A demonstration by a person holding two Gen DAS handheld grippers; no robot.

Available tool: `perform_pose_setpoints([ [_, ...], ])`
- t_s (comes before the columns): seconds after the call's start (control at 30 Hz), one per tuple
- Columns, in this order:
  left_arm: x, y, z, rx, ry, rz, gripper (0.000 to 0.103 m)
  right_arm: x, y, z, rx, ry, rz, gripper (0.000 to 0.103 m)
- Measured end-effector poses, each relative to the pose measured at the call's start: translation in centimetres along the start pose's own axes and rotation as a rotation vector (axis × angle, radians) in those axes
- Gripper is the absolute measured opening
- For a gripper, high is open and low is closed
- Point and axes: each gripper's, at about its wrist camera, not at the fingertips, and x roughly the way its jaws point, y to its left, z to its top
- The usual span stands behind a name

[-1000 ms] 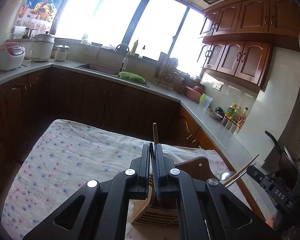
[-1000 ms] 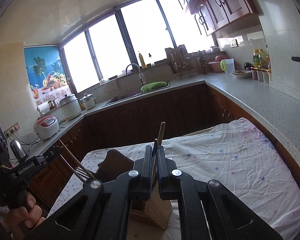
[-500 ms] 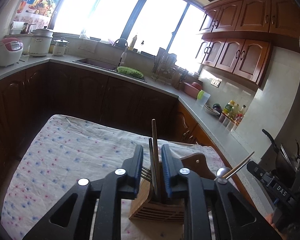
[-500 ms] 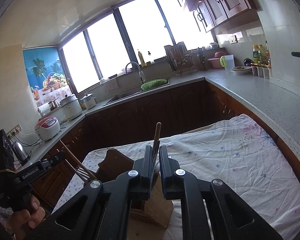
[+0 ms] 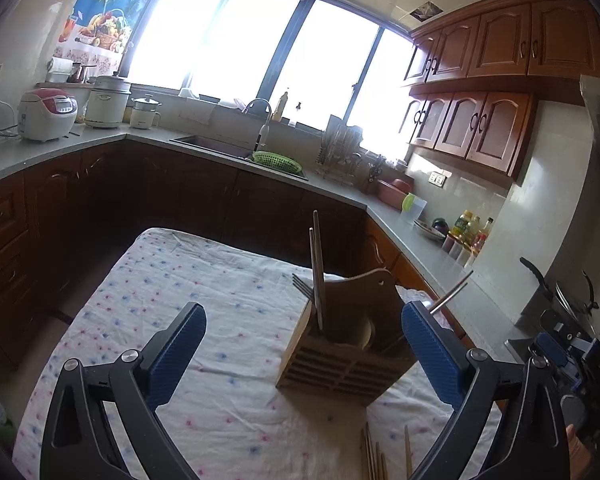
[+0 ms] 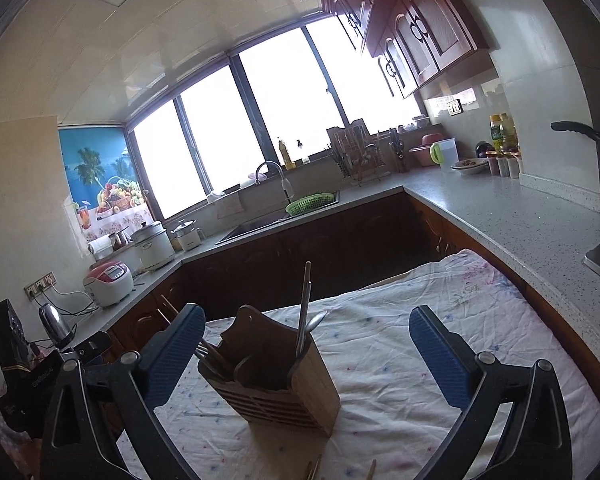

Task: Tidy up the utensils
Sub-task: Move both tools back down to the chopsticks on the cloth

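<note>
Two grippers, both spread wide with nothing between the blue pads, so whatever goes wrong from here is about the next grab rather than a drop. The left gripper (image 5: 302,344) and the right gripper (image 6: 306,346) both hang just above the wooden holder (image 5: 342,354), which stands upright on the flowery tablecloth (image 5: 204,320) in the middle of the table. It already has a pair of chopsticks (image 5: 317,276) standing tall in one slot, a fork (image 5: 302,284) with its tines up right beside them, and a spoon (image 6: 314,322) peeking out in the right camera's view. What's left, as far as I can tell, is a small bunch of loose chopsticks (image 5: 374,456) lying flat on the cloth at the near edge, close to the holder's foot; only their tips show, so I can't count them. My worry is thin sticks on a soft wrinkly cloth: pinch too low and you probably grab fabric too, then tug the cloth and the holder with it. That holder looks tall and light, so a bump from a wide-open finger on the way down could tip it and spill everything. The upright sticks also poke high enough to get clipped by either gripper passing over. And both grippers crowd the same spot, so they could knock each other.
</note>
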Motion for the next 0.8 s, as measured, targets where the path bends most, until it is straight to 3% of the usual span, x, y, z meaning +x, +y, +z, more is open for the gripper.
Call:
perform_pose_setpoints([
  [0.37,-4.4,-0.7,-5.1,0.038,0.119,0.015,0.099,-5.1,-2.6,-5.5,0.049,0.086,-0.046,0.103],
  [0.6,-4.4,-1.1,-6.8,0.041,0.205,0.032,0.099,-6.8,-4.4,-8.5,0.071,0.151,-0.08,0.103],
  [0.8,-2.4,-3.7,-8.4,0.126,0.308,0.058,0.099,-7.9,-6.0,-10.2,0.093,0.172,-0.108,0.103],
])
